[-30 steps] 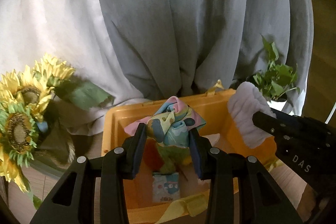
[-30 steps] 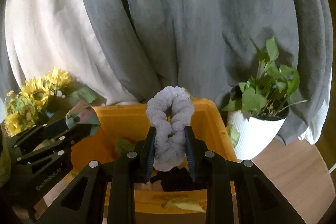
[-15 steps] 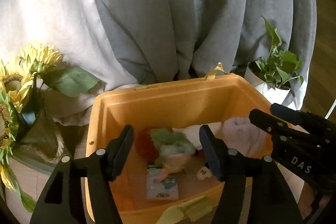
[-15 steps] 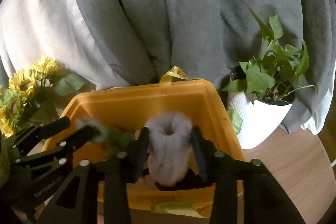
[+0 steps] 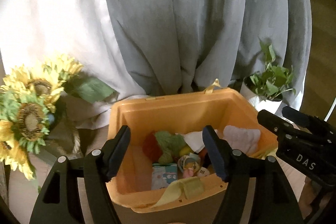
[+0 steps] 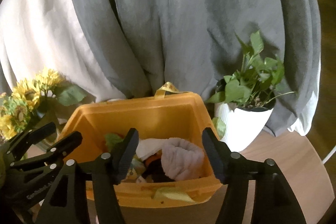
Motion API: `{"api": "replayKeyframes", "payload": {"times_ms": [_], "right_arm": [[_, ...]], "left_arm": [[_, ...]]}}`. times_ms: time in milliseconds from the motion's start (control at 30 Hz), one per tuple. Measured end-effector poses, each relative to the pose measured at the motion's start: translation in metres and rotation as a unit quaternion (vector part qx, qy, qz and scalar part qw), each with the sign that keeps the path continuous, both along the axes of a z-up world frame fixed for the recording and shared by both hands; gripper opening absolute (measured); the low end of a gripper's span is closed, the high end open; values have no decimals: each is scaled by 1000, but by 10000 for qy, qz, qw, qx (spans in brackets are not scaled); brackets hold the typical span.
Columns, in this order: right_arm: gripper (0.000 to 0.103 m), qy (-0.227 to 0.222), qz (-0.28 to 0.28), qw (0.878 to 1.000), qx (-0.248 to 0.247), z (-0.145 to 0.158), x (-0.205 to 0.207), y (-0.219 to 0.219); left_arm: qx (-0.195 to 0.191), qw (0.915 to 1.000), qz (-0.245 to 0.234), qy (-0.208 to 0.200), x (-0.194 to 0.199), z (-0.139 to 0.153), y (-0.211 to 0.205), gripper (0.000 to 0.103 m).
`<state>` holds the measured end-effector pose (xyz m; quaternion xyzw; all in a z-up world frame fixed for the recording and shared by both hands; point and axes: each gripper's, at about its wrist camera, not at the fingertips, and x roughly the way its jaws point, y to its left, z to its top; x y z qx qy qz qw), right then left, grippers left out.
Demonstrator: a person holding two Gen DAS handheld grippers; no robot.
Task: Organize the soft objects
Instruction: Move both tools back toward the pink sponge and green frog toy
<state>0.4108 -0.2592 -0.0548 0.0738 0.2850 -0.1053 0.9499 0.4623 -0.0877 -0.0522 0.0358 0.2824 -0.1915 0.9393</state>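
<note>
- L gripper point(image 5: 168, 152): jaws spread wide, nothing between, above orange bin point(image 5: 180, 110).
- R gripper point(image 6: 170, 152): spread too, holding nothing, over same bin.
- Grey fluffy roll point(image 6: 182, 159) lies in bin's right side; patterned cloth point(image 5: 189, 163) w/ other soft bits mid-bin.
- Sunflowers point(image 5: 27, 114) left, potted plant point(image 6: 250, 96) right.

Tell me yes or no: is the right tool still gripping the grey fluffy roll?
No. The right tool is open with nothing between its fingers, and the grey fluffy roll lies inside the orange bin.
</note>
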Motion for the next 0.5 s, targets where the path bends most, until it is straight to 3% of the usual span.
{"api": "replayKeyframes", "payload": {"times_ms": [500], "right_arm": [[74,-267,-506,9983,-52,22,-61,5]], "left_arm": [[-195,9997,18,-118,-48,18,11,71]]}}
